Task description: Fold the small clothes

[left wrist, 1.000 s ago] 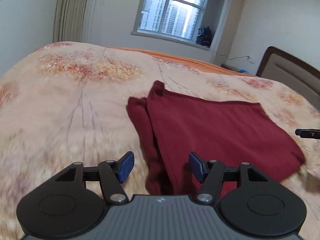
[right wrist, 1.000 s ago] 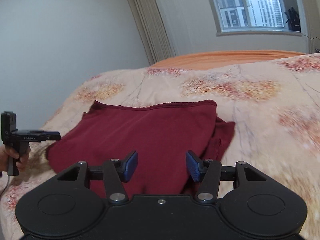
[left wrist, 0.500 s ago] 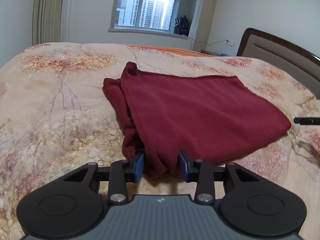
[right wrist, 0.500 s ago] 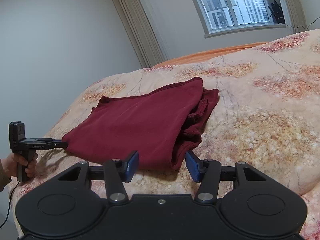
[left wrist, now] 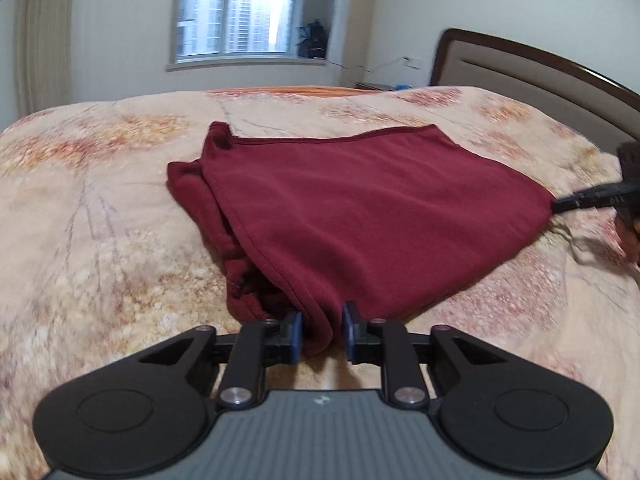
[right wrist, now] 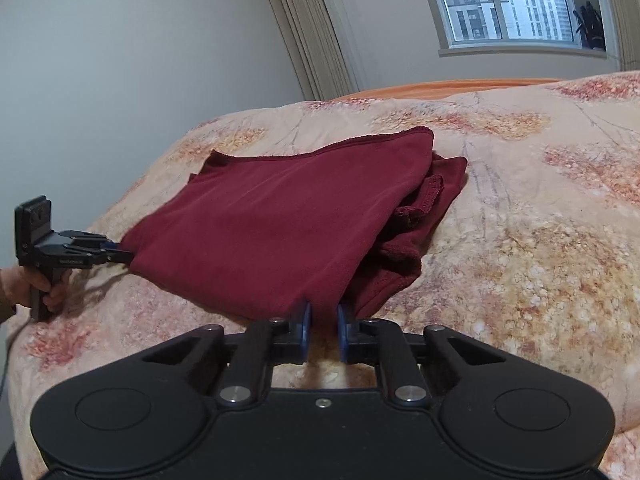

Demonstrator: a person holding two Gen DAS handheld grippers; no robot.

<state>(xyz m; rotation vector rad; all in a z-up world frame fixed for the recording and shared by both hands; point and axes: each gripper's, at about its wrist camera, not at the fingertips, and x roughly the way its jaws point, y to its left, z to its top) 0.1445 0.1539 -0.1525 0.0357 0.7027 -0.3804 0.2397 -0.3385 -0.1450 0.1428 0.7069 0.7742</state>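
Observation:
A dark red garment [left wrist: 360, 208] lies folded on the bed, with bunched layers along one side. My left gripper [left wrist: 320, 334] is shut on its near corner, cloth pinched between the blue pads. In the right wrist view the same garment [right wrist: 272, 224] spreads ahead, and my right gripper [right wrist: 322, 330] is shut on its near corner. Each gripper shows in the other's view: the right one at the garment's far right corner [left wrist: 592, 200], the left one at its far left corner [right wrist: 80, 250].
The bed has a beige floral quilt [left wrist: 100, 240]. A brown headboard [left wrist: 540, 68] stands at the right. A window [left wrist: 240, 16] and curtains [right wrist: 312, 32] are on the far wall. The bed edge drops off at the left in the right wrist view [right wrist: 24, 344].
Both grippers have moved to the garment's near corners and closed on them. A second ago both were open and above the cloth.

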